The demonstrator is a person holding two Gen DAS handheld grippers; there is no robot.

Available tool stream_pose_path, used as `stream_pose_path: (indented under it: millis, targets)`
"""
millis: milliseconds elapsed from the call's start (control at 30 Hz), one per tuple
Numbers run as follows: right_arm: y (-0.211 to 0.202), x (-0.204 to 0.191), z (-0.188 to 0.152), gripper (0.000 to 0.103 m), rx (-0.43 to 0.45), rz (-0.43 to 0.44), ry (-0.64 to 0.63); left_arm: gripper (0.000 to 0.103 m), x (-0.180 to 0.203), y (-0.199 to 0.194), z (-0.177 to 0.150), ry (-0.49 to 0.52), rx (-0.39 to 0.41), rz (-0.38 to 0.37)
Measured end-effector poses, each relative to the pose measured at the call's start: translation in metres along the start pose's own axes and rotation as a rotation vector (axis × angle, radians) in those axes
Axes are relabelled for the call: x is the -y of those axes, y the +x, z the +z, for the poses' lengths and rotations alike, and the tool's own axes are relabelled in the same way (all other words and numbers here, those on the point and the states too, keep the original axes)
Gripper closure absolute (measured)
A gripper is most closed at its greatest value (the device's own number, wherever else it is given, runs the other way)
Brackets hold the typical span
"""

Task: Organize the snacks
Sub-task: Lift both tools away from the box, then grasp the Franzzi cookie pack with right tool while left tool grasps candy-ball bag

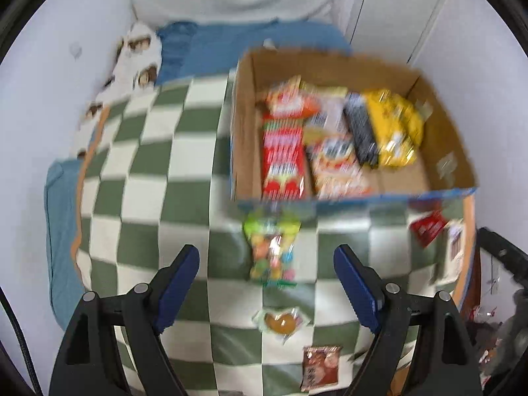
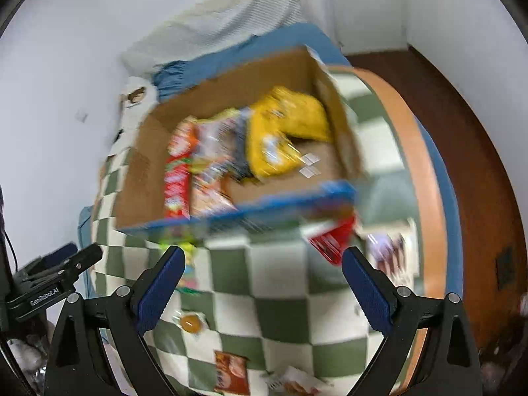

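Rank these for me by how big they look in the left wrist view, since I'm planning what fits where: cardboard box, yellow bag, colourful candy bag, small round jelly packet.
1. cardboard box
2. yellow bag
3. colourful candy bag, though it lies nearer the camera, so the gap to the yellow bag is unsure
4. small round jelly packet

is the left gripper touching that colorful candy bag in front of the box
Apart. In the left wrist view the left gripper is open, and checkered blanket shows between each pad and the candy bag on both sides.

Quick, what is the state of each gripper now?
Left gripper: open, holding nothing.
Right gripper: open, holding nothing.
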State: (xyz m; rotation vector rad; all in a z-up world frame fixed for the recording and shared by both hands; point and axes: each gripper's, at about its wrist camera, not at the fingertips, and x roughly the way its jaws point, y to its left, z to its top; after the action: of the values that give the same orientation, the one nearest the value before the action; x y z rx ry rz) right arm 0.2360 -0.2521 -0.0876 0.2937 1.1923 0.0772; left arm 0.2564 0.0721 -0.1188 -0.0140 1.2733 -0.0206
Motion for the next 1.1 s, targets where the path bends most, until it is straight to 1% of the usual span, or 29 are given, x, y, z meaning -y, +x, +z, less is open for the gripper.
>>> stream_pose_path:
  millis: [133, 200, 367, 533, 567, 633, 667, 733, 767, 800, 833, 933, 1100]
  targets:
    - [0.023, 0.054, -0.017, 0.005, -0.058, -0.067, 0.113, 0.020, -0.001, 0.036, -0.012, -0.009, -0.072, 0.023]
    - [0.036, 0.073, -0.022, 0.005, -0.079, -0.105, 0.144, 0.020, 0.000, 0.052, -0.016, -0.005, -0.100, 0.028]
    - [0.066, 0.101, -0.023, 0.005, -0.119, -0.184, 0.160, 0.020, 0.009, 0.089, -0.020, 0.013, -0.168, 0.035]
    - [0.093, 0.111, -0.024, 0.005, -0.130, -0.244, 0.128, 0.020, 0.015, 0.120, -0.020, 0.020, -0.212, 0.031]
    - [0.098, 0.111, -0.024, 0.007, -0.138, -0.258, 0.118, 0.020, 0.016, 0.126, -0.019, 0.017, -0.224, 0.030]
    - [0.107, 0.112, -0.025, 0.017, -0.152, -0.280, 0.108, 0.020, 0.016, 0.137, -0.018, 0.006, -0.243, 0.019]
    - [0.110, 0.113, -0.026, 0.025, -0.156, -0.289, 0.105, 0.020, 0.016, 0.142, -0.017, 0.003, -0.245, 0.011]
    - [0.114, 0.114, -0.025, 0.030, -0.161, -0.297, 0.101, 0.021, 0.018, 0.145, -0.017, 0.003, -0.230, -0.004]
    - [0.114, 0.114, -0.026, 0.035, -0.157, -0.292, 0.101, 0.032, 0.018, 0.145, -0.017, 0.008, -0.215, -0.007]
    - [0.114, 0.114, -0.029, 0.037, -0.158, -0.286, 0.101, 0.050, 0.019, 0.145, -0.018, 0.013, -0.210, -0.004]
    - [0.114, 0.113, -0.031, 0.037, -0.162, -0.279, 0.096, 0.055, 0.019, 0.145, -0.020, 0.017, -0.211, 0.000]
    - [0.111, 0.105, -0.045, 0.037, -0.172, -0.262, 0.071, 0.055, 0.019, 0.140, -0.028, 0.021, -0.210, -0.009]
    - [0.108, 0.091, -0.076, 0.037, -0.212, -0.204, 0.040, 0.055, 0.014, 0.129, -0.062, 0.000, -0.254, -0.051]
